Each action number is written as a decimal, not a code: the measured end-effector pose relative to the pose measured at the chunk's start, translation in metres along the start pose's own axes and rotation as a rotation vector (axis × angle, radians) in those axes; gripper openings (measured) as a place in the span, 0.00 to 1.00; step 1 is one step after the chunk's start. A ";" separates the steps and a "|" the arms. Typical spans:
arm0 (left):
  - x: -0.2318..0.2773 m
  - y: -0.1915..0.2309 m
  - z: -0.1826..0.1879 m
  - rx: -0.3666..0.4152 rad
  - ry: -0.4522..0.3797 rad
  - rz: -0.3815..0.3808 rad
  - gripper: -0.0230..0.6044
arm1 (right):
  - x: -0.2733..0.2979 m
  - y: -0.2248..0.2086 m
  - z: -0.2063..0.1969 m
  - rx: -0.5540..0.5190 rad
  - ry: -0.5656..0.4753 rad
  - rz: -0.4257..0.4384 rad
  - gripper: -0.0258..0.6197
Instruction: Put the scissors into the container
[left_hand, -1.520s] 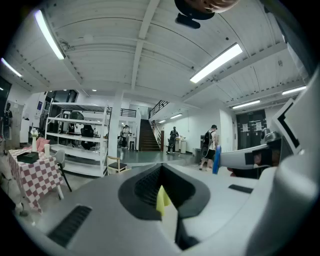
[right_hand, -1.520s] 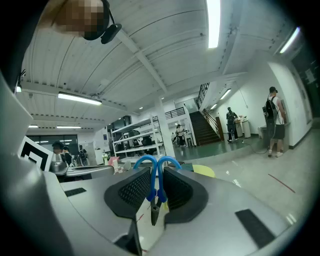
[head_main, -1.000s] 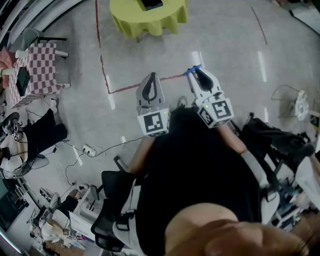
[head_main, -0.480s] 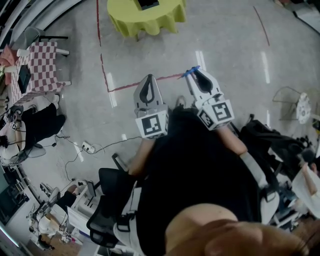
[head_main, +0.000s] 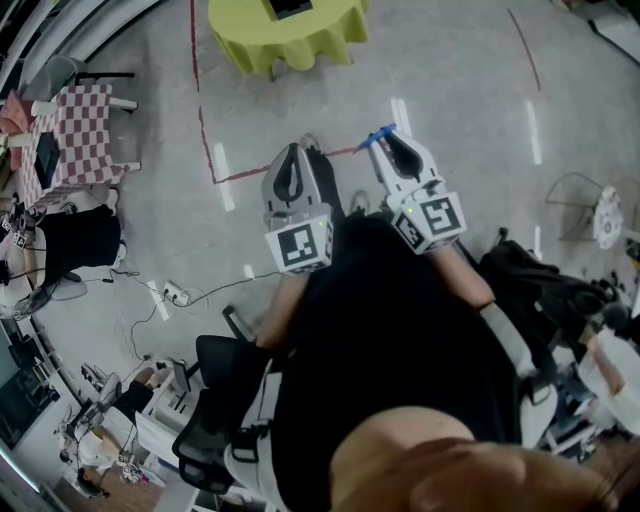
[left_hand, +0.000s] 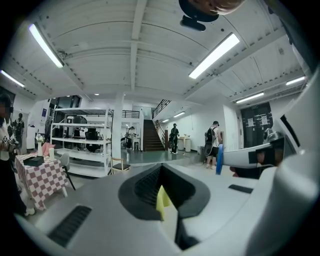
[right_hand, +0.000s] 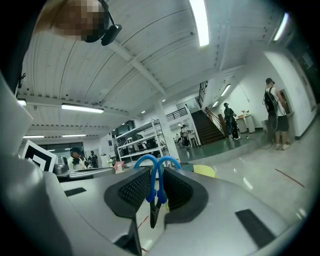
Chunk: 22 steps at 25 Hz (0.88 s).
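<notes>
The scissors (head_main: 383, 135) have blue handles, and my right gripper (head_main: 388, 140) is shut on them, held out over the grey floor. In the right gripper view the blue handle loops (right_hand: 157, 167) stick up past the closed pads and the dark blades hang below. To its left my left gripper (head_main: 293, 152) is shut with nothing in it. In the left gripper view (left_hand: 161, 172) only a yellow sliver shows through its jaw gap. Ahead stands a round yellow-covered table (head_main: 255, 35) with a dark container (head_main: 290, 8) on top, partly cut off by the frame edge.
Red tape lines (head_main: 208, 150) mark the floor between me and the yellow table. A checked-cloth table (head_main: 80, 130) stands at the left, with cables and a power strip (head_main: 178, 298) and an office chair (head_main: 220, 390) behind. A fan (head_main: 602, 215) sits at the right. People stand far off.
The floor and yellow table have slid slightly as the person steps forward; a foot now shows beside the left gripper. Both grippers keep their pose and grip.
</notes>
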<state>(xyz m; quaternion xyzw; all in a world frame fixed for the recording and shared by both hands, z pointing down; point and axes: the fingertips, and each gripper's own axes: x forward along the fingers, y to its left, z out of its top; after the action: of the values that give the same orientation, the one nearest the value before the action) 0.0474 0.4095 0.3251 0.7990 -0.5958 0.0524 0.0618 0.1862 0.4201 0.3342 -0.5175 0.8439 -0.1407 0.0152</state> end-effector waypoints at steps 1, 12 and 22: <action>0.004 0.000 -0.001 0.001 0.001 -0.007 0.03 | 0.004 -0.003 0.000 0.000 0.001 -0.004 0.16; 0.090 0.021 0.004 -0.003 0.005 -0.039 0.03 | 0.075 -0.042 0.015 -0.018 0.009 -0.042 0.16; 0.198 0.092 0.018 -0.024 0.026 -0.056 0.03 | 0.192 -0.064 0.024 -0.017 0.072 -0.064 0.16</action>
<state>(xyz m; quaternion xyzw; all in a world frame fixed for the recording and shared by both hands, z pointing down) 0.0161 0.1940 0.3421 0.8139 -0.5729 0.0538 0.0805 0.1569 0.2194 0.3507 -0.5390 0.8280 -0.1524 -0.0240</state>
